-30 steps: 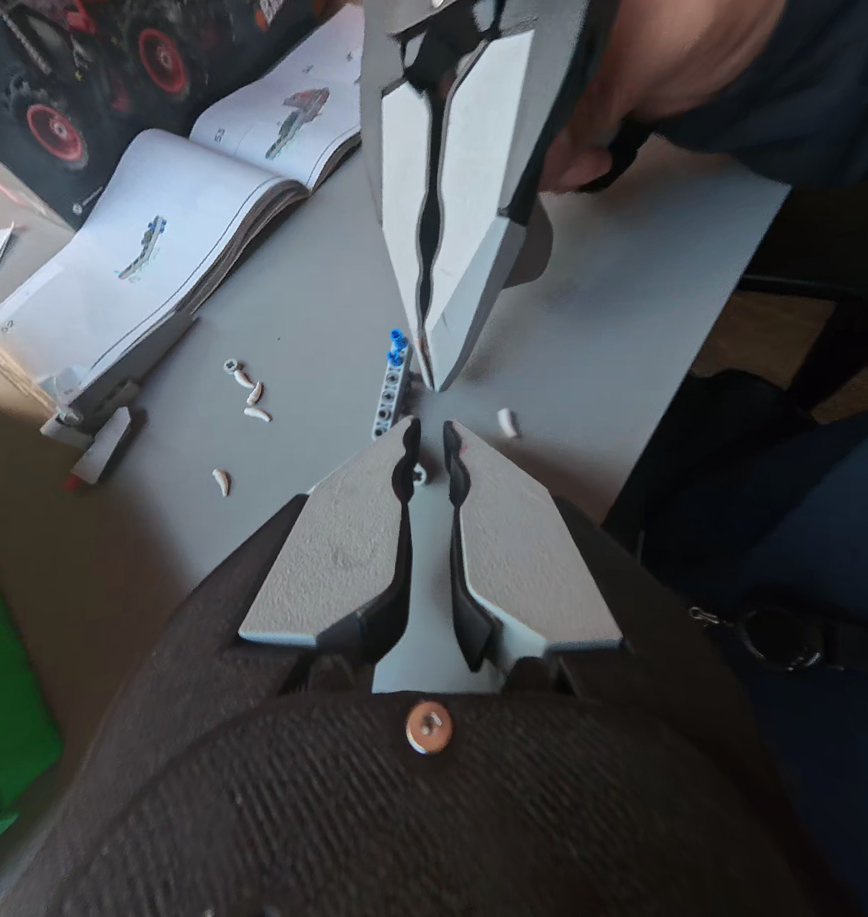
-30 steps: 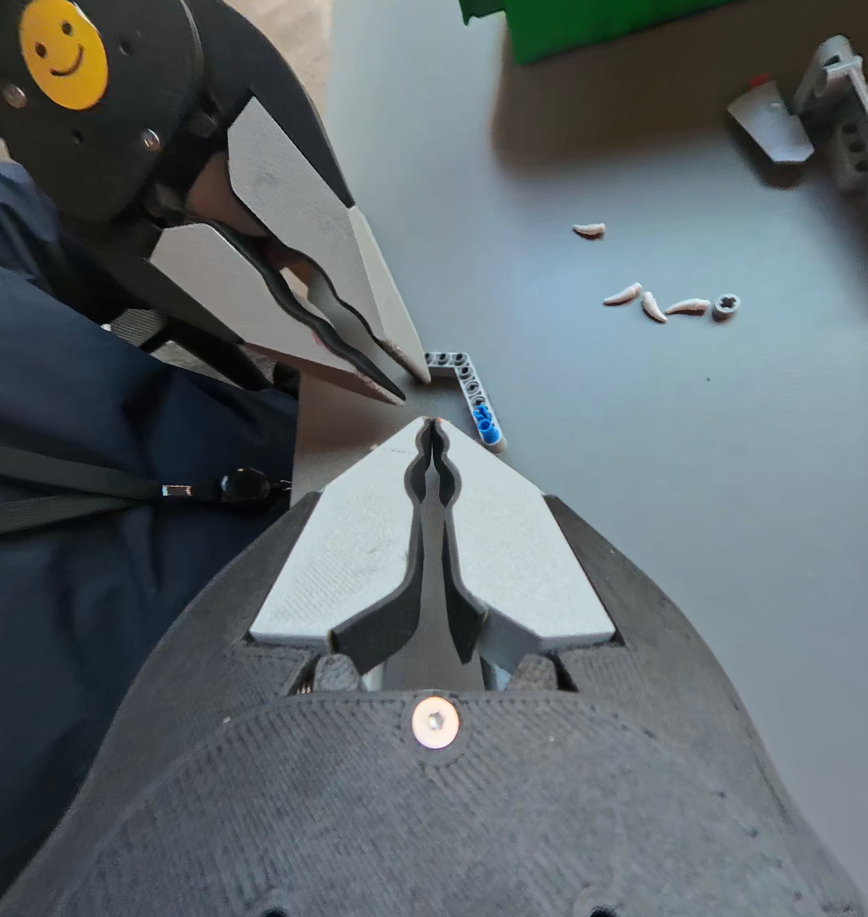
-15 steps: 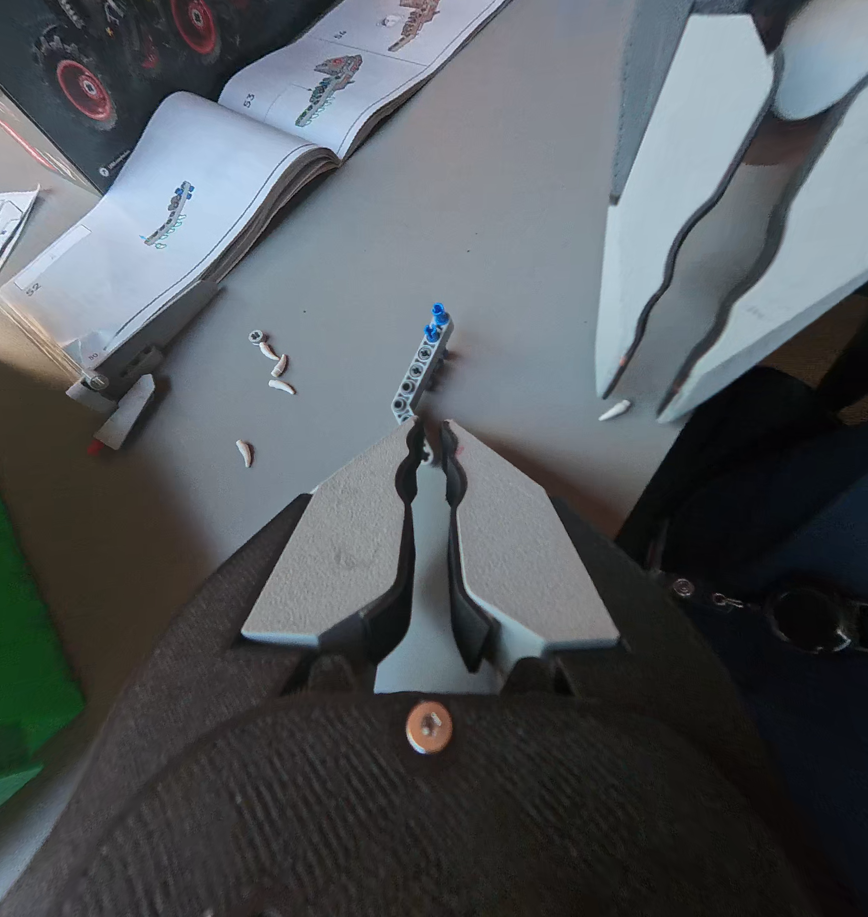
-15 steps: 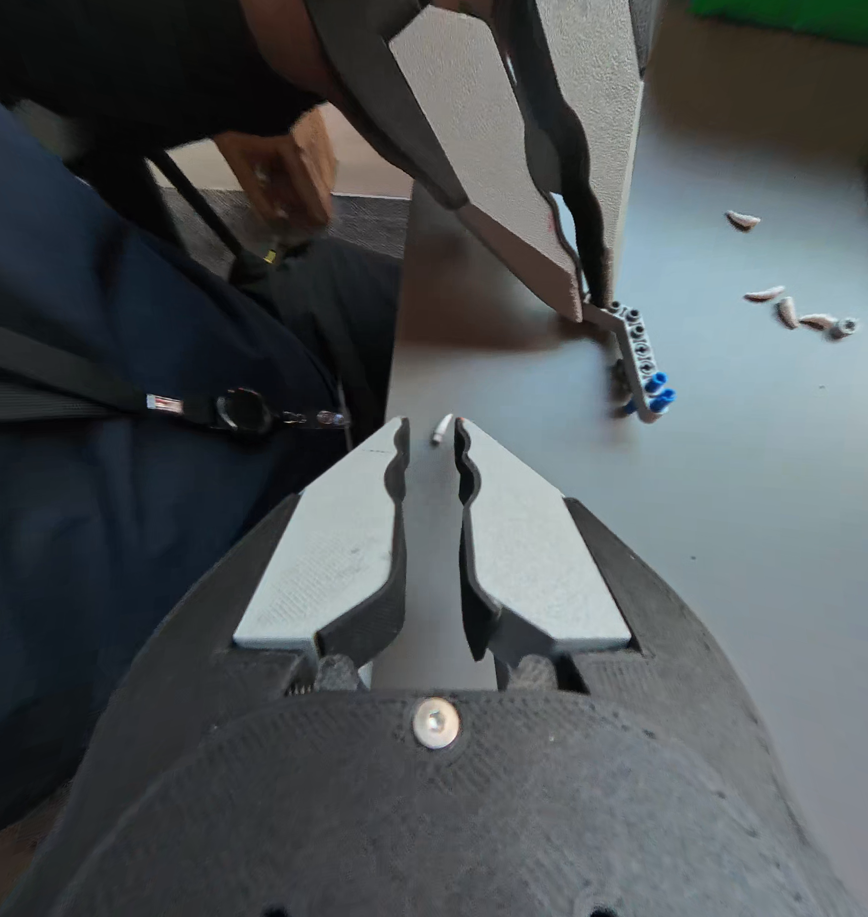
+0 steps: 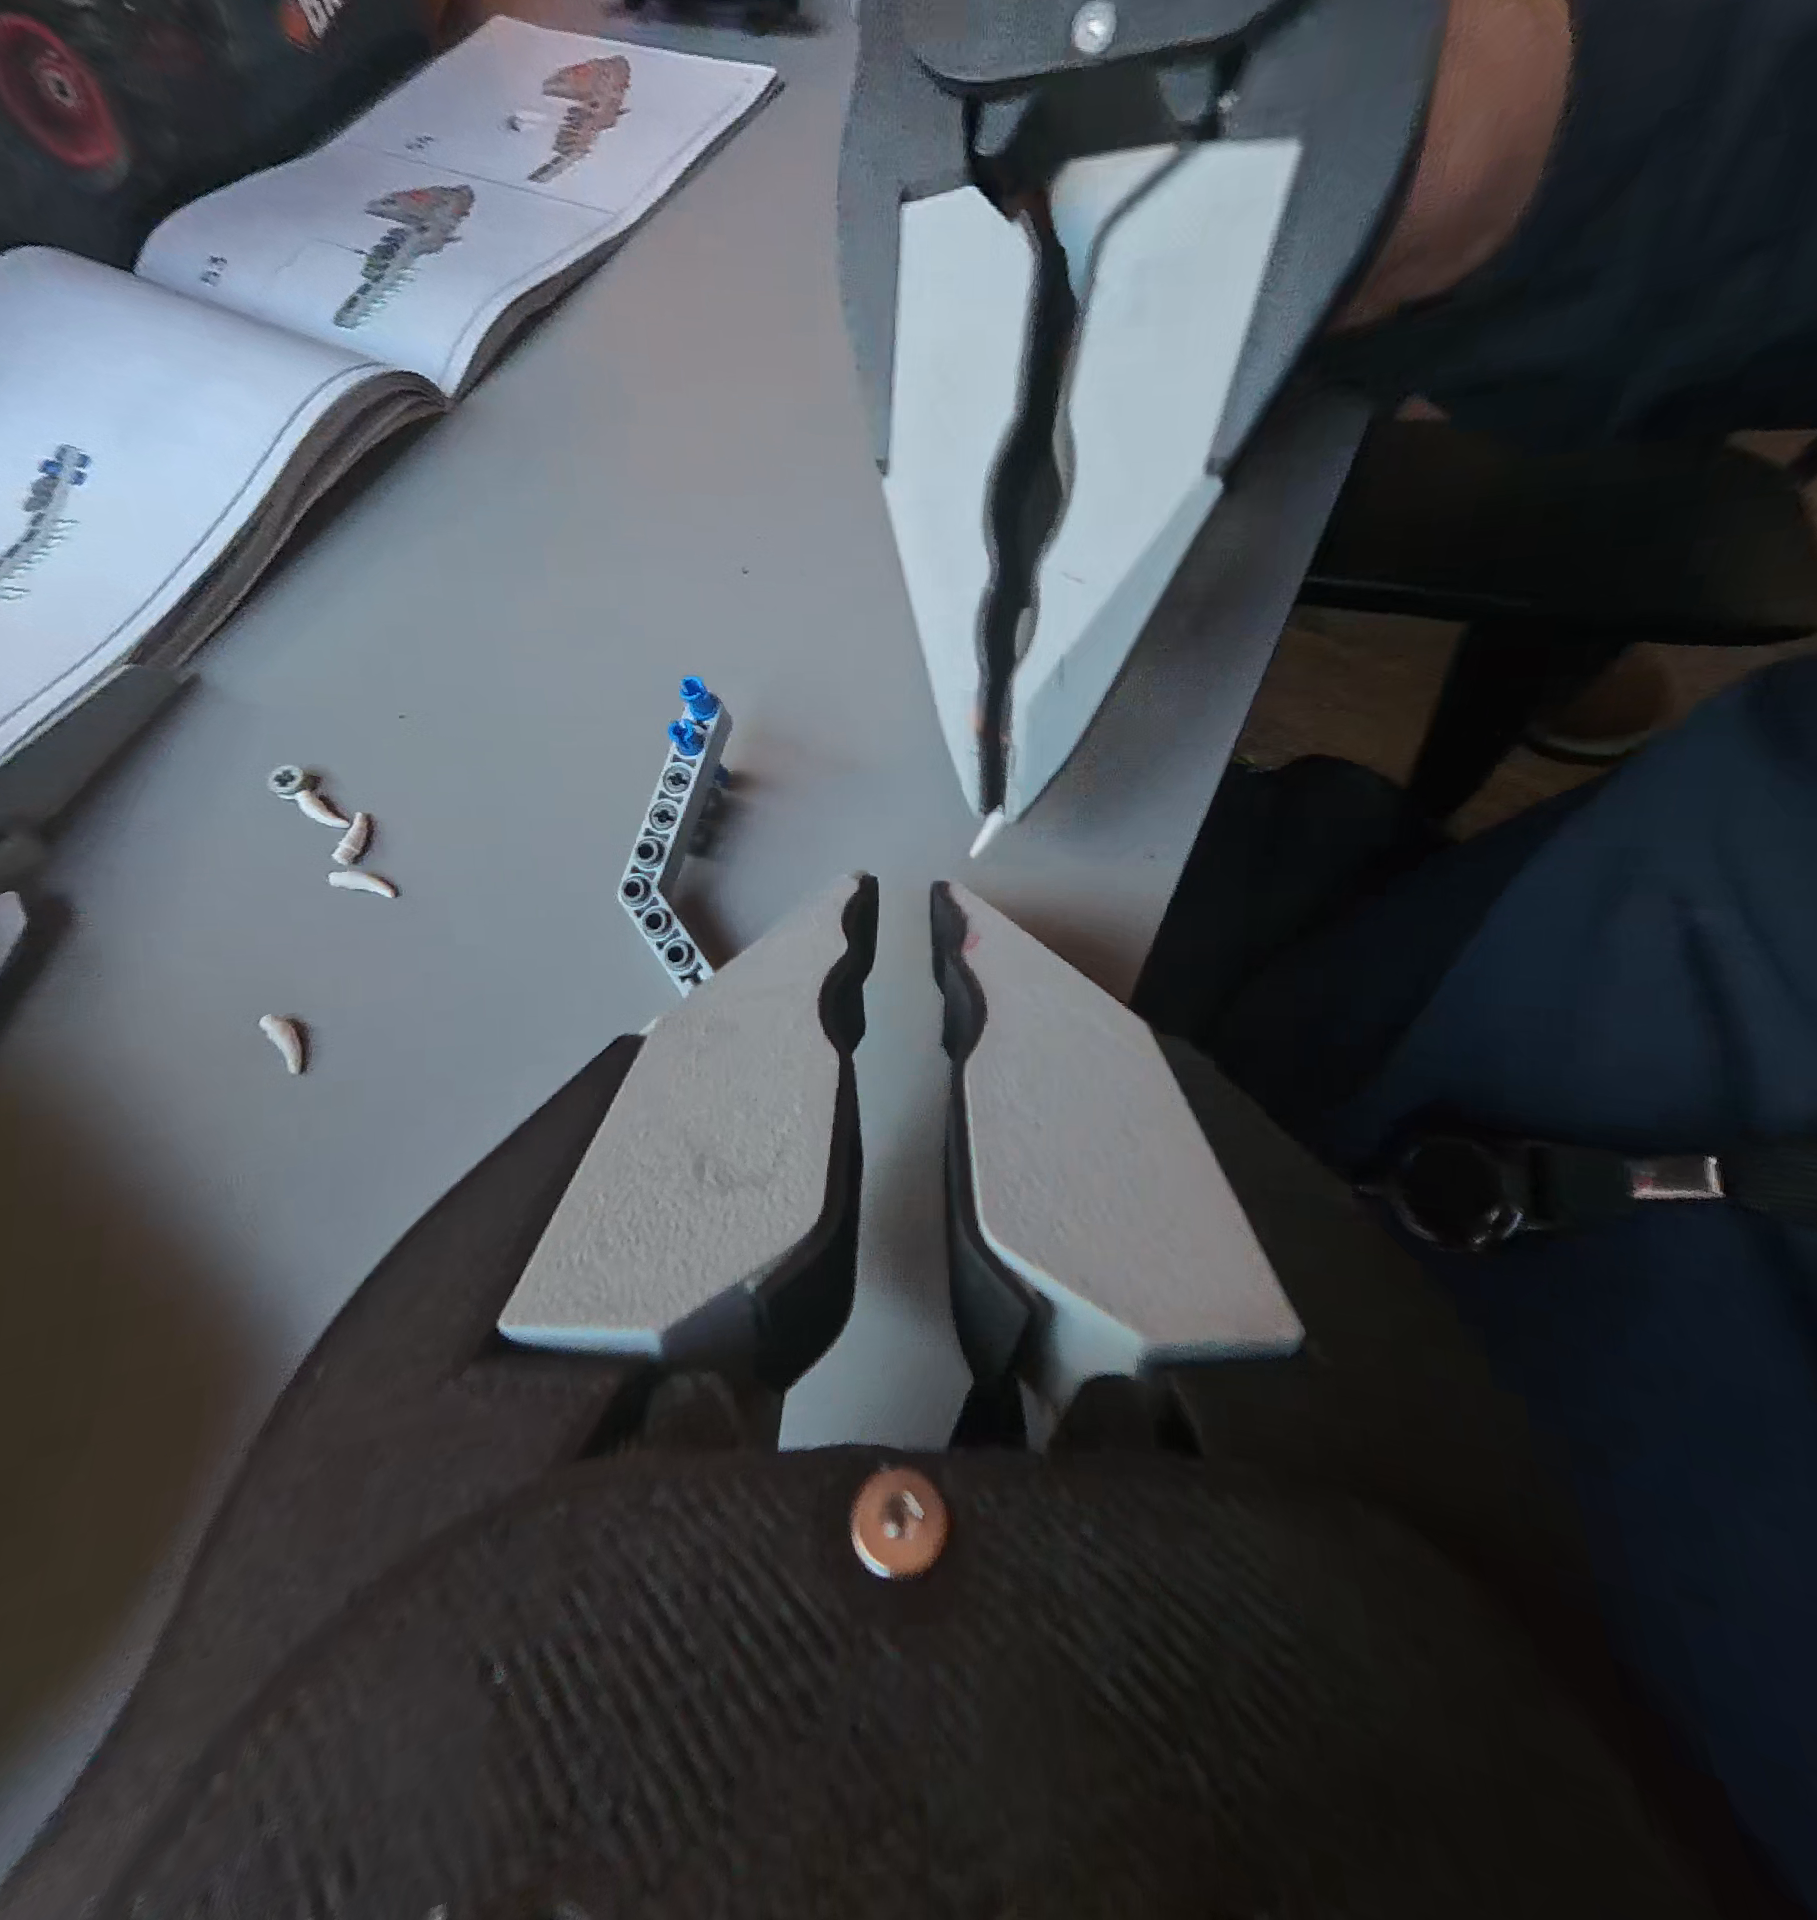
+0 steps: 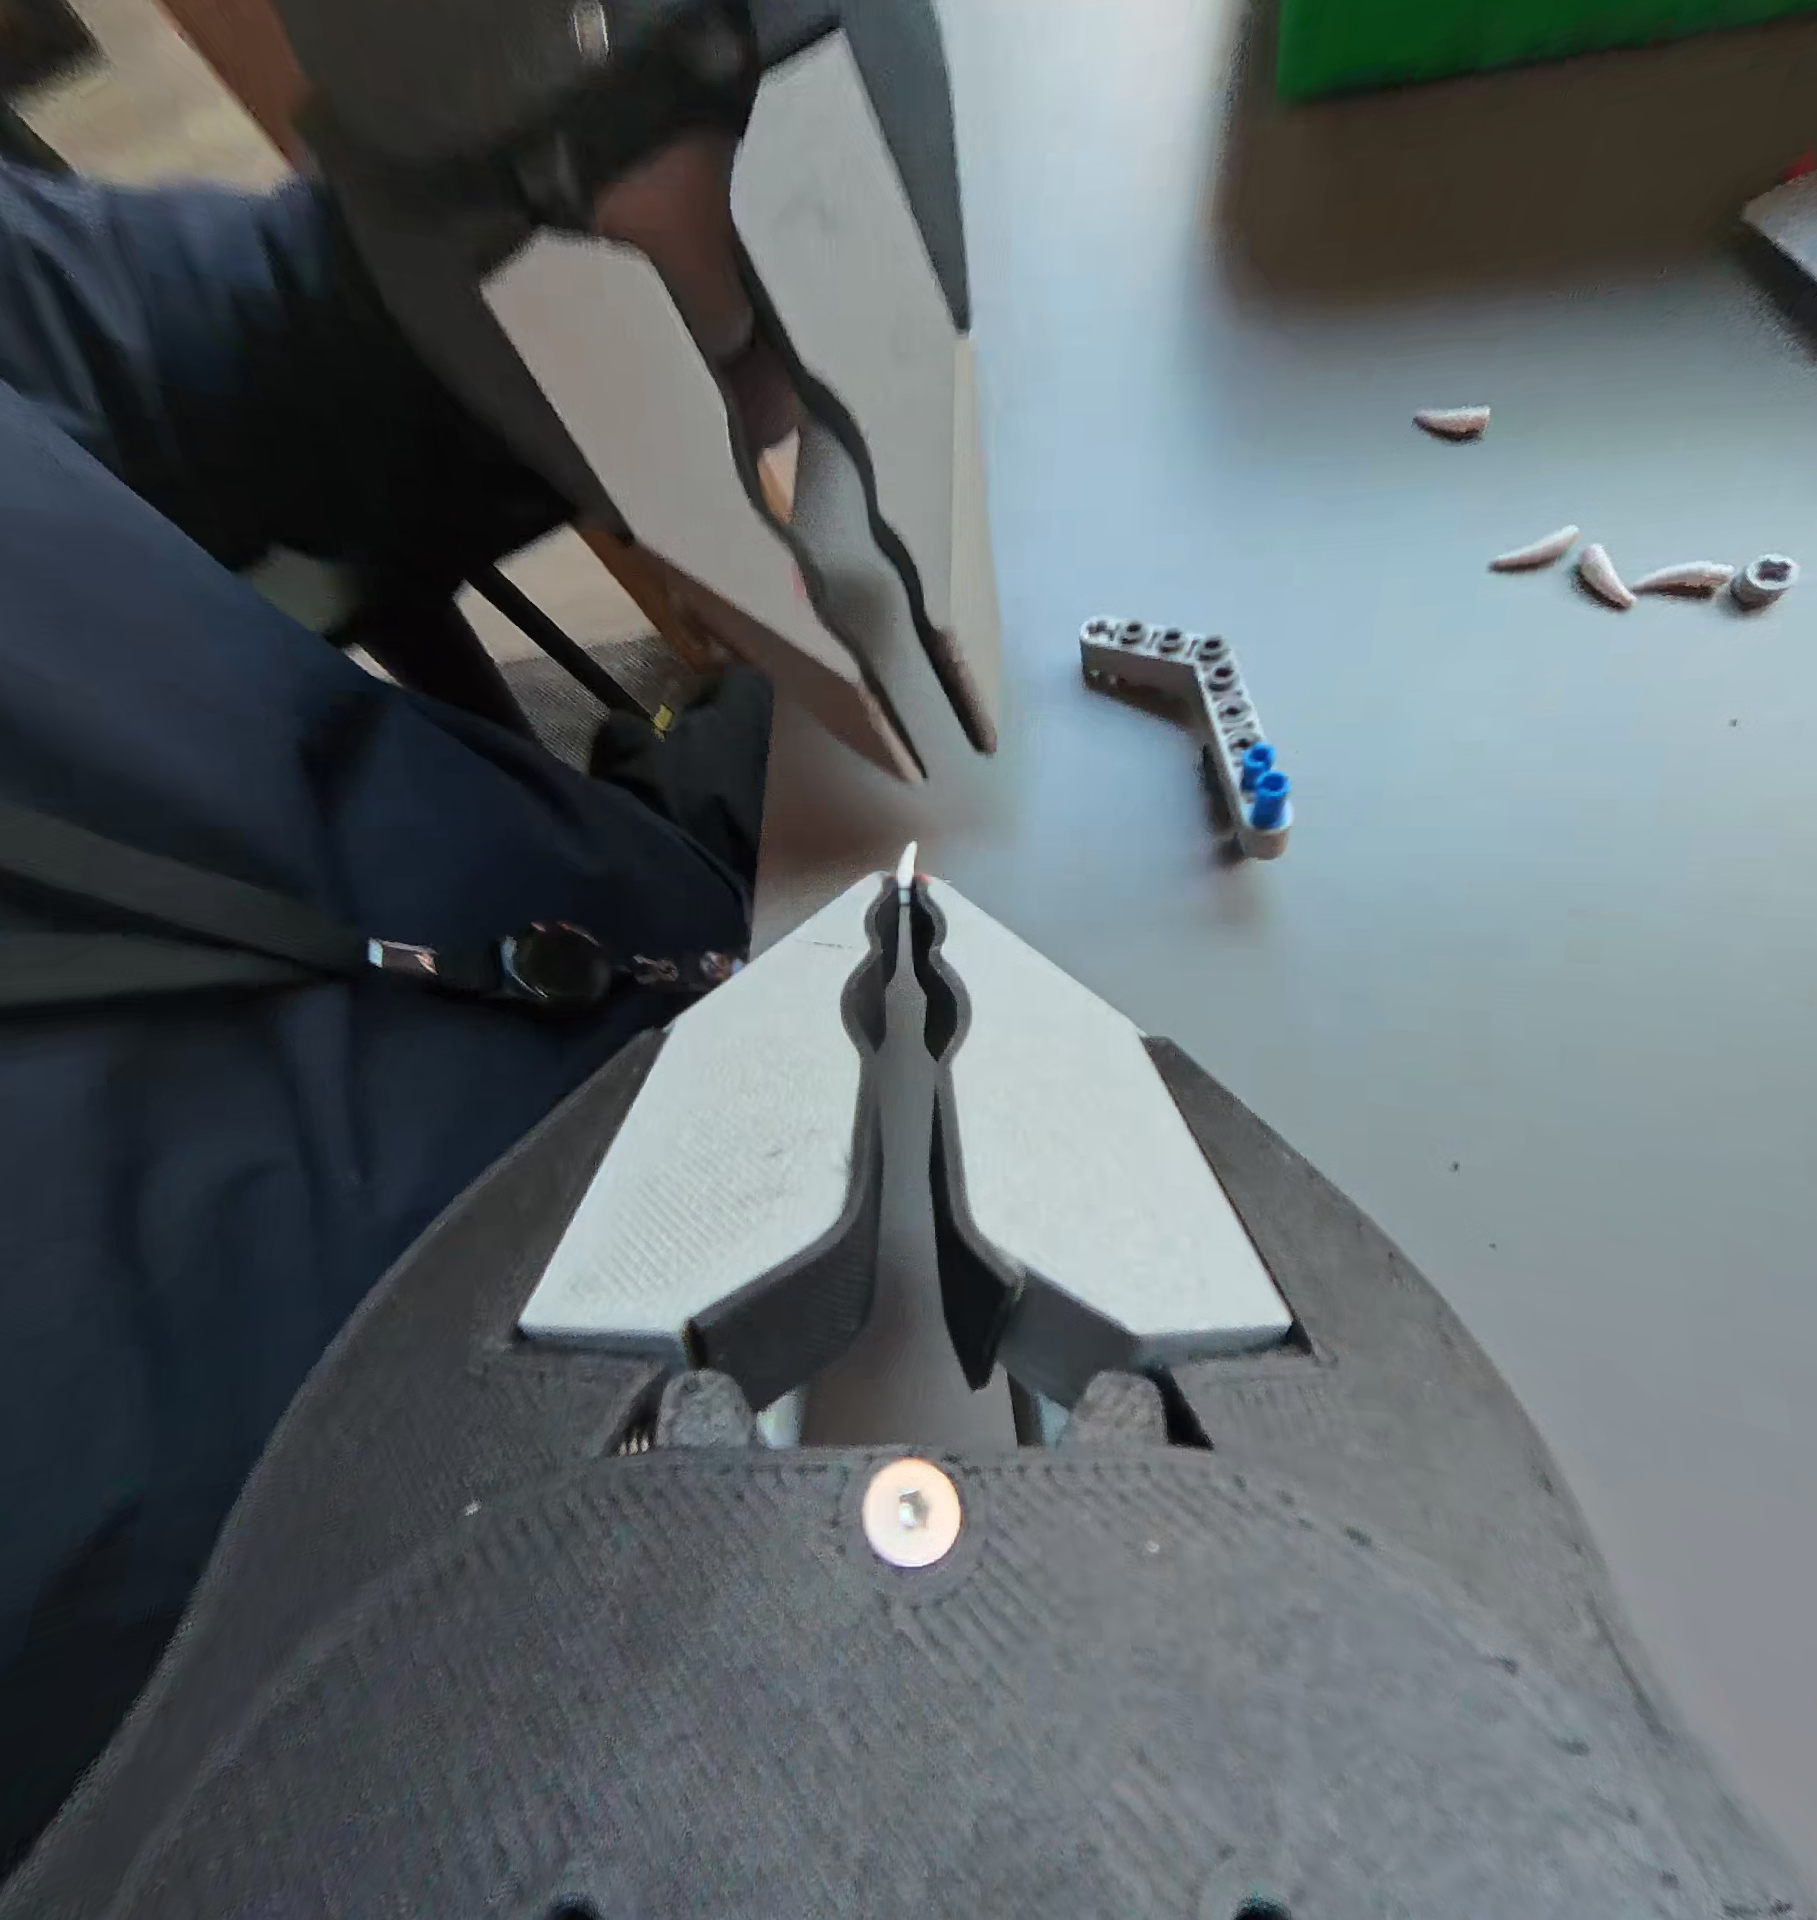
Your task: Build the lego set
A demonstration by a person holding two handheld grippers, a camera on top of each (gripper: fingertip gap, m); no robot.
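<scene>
My right hand-held gripper [image 6: 906, 883] pinches a small white tooth piece [image 6: 906, 864] at its tips, above the desk [image 6: 1506, 1039] edge; my left hand-held gripper [image 5: 896, 888] hangs slightly open and empty; the bent grey beam [image 5: 672, 847] with blue pins [image 5: 689, 712] lies on the desk just beside it; four more white teeth [image 5: 348, 842] lie farther left.

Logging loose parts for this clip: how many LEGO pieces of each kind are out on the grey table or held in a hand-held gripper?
White tooth pieces: 5 – four loose, one pinched in the right hand-held gripper
Bent grey beam: 1
Blue pins in the beam: 2
Small grey round bush: 1
Total: 9
</scene>
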